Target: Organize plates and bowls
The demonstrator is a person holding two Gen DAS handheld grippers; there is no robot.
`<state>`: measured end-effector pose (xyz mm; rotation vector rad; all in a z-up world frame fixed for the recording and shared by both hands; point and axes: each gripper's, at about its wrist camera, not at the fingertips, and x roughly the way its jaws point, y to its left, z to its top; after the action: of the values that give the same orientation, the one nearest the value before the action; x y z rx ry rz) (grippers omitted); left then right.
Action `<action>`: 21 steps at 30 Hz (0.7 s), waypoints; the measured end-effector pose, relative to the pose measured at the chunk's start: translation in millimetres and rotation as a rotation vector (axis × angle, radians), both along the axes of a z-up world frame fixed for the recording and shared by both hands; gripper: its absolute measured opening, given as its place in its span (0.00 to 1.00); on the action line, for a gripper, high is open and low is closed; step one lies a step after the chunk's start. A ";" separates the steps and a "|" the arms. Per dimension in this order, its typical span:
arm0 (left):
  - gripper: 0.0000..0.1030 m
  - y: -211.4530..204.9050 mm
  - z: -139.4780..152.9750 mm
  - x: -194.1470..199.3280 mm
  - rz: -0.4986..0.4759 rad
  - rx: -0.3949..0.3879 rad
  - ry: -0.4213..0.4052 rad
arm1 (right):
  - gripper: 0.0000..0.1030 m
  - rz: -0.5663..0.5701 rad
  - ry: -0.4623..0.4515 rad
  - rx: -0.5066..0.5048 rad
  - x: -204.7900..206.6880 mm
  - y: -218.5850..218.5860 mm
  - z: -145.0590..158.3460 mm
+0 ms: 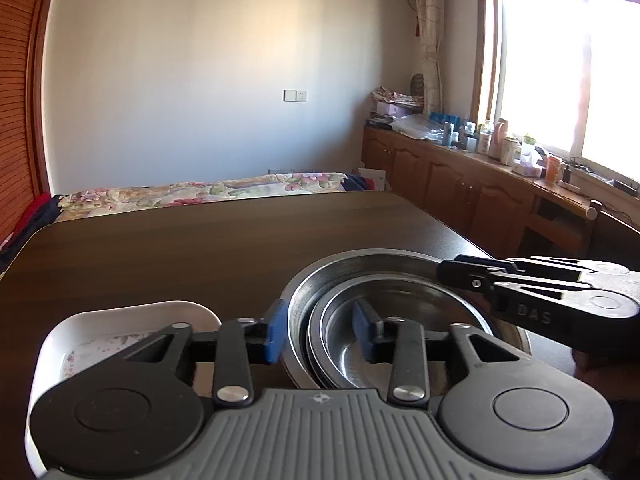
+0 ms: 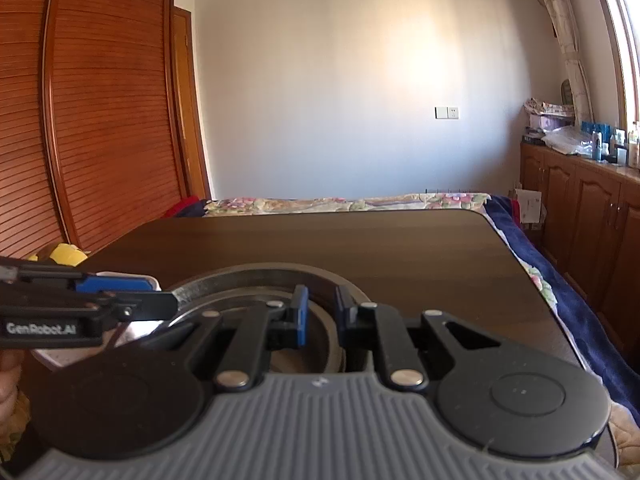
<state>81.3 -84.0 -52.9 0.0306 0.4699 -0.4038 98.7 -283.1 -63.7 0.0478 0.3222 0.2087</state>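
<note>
Several steel bowls [image 1: 360,264] sit nested on the dark table [image 1: 180,248]; the inner bowl [image 1: 400,312] shows its shiny floor. My left gripper [image 1: 320,332] is open and straddles the stack's left rims, one blue pad outside and one inside, with slack around the rims. My right gripper [image 1: 448,270] comes in from the right and is shut on the stack's rim. In the right wrist view the right gripper [image 2: 322,314] pinches the steel bowl rim [image 2: 256,276], and the left gripper [image 2: 160,294] reaches in from the left. A white floral dish [image 1: 120,320] lies left of the stack.
Beyond the table's far edge is a bed with a floral quilt [image 1: 200,192]. A wooden cabinet [image 1: 460,176] crowded with bottles runs under the window on the right. Slatted wardrobe doors [image 2: 100,120] stand at the left. A hand [image 2: 8,376] shows at the left edge.
</note>
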 end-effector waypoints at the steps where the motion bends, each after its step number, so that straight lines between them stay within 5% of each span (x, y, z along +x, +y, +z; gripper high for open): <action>1: 0.48 0.1 -0.7 0.1 0.004 -0.002 -0.002 | 0.16 0.001 -0.003 -0.002 -1.3 -0.1 0.6; 11: 0.79 -1.7 -5.6 -1.1 0.024 -0.002 -0.021 | 0.17 -0.013 0.003 0.007 -1.4 -3.9 -1.0; 12: 0.81 -1.6 -6.2 -1.3 0.026 -0.004 -0.022 | 0.19 -0.015 0.003 0.007 -1.4 -4.3 -1.2; 14: 0.84 -1.1 -8.1 -2.1 0.033 -0.004 -0.024 | 0.41 -0.020 0.001 0.008 -1.7 -5.3 -1.7; 21: 0.86 -4.9 -13.1 -1.3 0.049 0.001 -0.020 | 0.55 -0.047 0.000 0.016 -0.7 -11.5 -7.9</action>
<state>79.9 -89.0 -66.0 0.0239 0.4504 -0.3551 98.0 -294.6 -71.6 0.0710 0.3189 0.1650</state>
